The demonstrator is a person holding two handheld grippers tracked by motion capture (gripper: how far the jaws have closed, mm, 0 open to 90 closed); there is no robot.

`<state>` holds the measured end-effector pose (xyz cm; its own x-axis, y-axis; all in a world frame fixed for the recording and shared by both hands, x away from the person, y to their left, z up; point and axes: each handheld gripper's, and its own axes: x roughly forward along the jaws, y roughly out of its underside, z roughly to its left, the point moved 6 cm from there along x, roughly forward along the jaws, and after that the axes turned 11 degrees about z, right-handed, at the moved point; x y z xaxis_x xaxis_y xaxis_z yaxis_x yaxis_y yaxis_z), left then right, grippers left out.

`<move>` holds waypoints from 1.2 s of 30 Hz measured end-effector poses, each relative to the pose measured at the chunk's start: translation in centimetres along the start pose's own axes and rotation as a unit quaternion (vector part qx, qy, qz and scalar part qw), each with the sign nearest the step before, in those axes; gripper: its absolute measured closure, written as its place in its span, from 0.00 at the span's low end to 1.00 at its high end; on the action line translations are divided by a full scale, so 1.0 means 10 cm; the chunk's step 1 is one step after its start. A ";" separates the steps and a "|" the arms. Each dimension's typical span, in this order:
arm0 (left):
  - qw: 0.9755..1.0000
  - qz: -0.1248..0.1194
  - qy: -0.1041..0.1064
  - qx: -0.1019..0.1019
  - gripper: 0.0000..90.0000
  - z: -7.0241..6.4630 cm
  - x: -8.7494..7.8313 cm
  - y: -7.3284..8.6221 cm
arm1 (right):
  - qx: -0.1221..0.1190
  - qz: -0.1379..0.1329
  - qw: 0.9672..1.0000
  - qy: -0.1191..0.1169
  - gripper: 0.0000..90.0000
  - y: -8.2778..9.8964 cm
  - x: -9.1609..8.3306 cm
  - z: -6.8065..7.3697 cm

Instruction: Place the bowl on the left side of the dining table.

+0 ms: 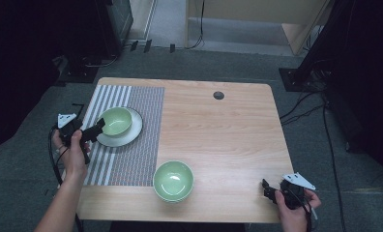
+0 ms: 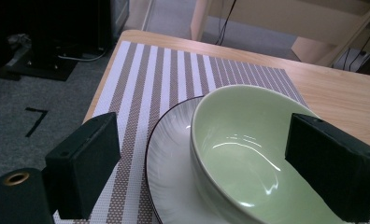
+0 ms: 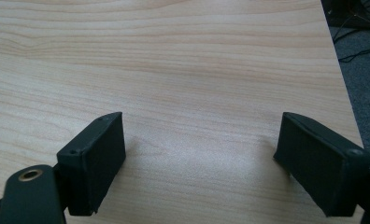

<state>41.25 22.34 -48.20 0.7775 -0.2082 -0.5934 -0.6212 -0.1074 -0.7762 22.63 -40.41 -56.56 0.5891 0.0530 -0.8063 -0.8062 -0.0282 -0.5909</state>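
The table (image 1: pixel 218 130) carries a striped mat (image 1: pixel 131 140) on its left half. At the mat's far end a white plate (image 1: pixel 131 133) holds a green bowl (image 1: pixel 116 120). A second green bowl (image 1: pixel 173 181) sits at the near edge, partly on the mat's corner.

My left gripper view adds the plate's dark rim line and ribbed surface. The right gripper view takes in bare wood and the table's right edge.

My left gripper (image 1: pixel 98 128) is released, jaws wide: one over the mat, one inside the bowl, rim between. My left hand (image 1: pixel 73 152) reaches from the table's left edge.

My right gripper (image 1: pixel 268 190), at the near right corner, is also released, low over the wood.
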 end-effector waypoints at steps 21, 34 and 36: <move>1.000 -0.020 -0.007 0.015 0.11 0.02 -0.20 0.25 | 0.000 0.000 1.000 0.000 0.17 0.00 0.00 0.00; 0.999 -0.022 -0.011 0.020 0.11 0.07 -0.34 0.46 | 0.000 0.000 1.000 0.000 0.17 0.00 0.00 0.00; 1.000 -0.018 -0.010 0.023 0.11 0.08 -0.35 0.51 | 0.000 0.000 1.000 0.000 0.17 0.00 0.00 0.00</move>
<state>35.45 23.25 -50.24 0.8013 -0.1860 -0.5686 -0.5881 -0.0702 -0.8057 22.63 -40.41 -56.56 0.5891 0.0527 -0.8063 -0.8063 -0.0277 -0.5909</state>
